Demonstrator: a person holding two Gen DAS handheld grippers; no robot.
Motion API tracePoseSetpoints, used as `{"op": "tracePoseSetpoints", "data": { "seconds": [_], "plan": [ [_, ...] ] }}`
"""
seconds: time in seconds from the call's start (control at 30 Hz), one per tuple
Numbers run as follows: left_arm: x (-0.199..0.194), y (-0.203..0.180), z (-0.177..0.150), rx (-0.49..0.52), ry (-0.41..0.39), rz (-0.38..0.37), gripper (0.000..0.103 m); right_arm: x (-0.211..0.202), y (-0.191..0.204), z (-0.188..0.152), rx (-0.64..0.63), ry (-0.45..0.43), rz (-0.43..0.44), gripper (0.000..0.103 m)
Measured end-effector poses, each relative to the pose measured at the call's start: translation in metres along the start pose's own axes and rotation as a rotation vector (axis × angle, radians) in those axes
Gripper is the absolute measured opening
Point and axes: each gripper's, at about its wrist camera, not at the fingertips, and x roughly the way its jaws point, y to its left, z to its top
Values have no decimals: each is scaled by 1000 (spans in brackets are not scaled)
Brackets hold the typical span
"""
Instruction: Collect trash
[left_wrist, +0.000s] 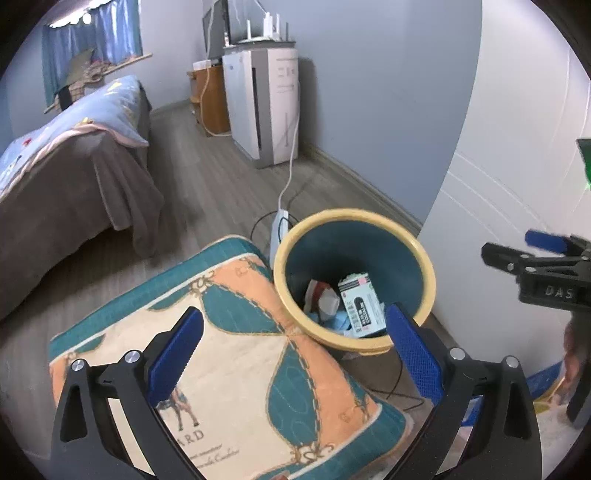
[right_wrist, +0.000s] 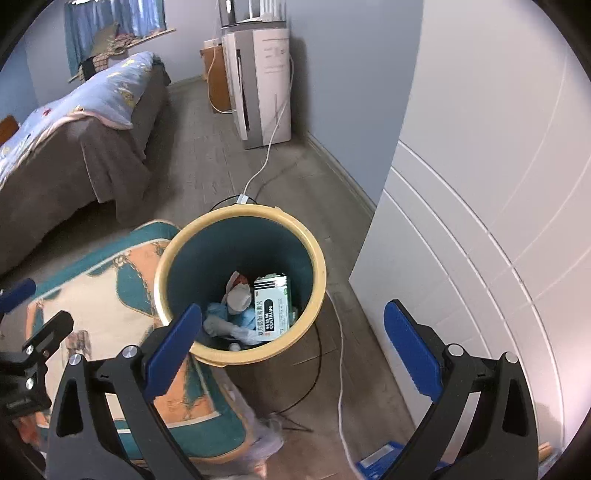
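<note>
Left wrist view rides above the patterned cushion (left_wrist: 229, 354), tilted down and forward, trash bin (left_wrist: 424, 273) close at two o'clock. Right wrist view sits almost over that bin (right_wrist: 240, 218), peering straight in at twelve o'clock. Both share bin, cushion (right_wrist: 110, 280), bed (left_wrist: 74, 173) at ten, air purifier (right_wrist: 258, 81) at twelve.

A home bedroom: a bed with a brown cover and pale blue quilt (left_wrist: 66, 147) stands on grey wood-plank flooring (right_wrist: 207, 162), below a blue-curtained window (left_wrist: 92, 40), with a tall white air purifier (left_wrist: 262, 107) against the blue wall.
</note>
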Motion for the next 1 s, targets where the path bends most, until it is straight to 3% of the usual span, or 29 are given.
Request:
{"op": "tracePoseSetpoints", "data": {
  "seconds": [0.13, 0.3, 1.0],
  "plan": [
    [3, 1, -1, 50, -21, 53, 98, 6, 2, -4, -34, 12, 23, 97],
    [8, 6, -3, 34, 11, 43, 98, 7, 13, -8, -73, 20, 25, 97],
    [5, 5, -6, 55, 15, 37, 98, 2, 12, -8, -67, 16, -2, 97]
  ]
}}
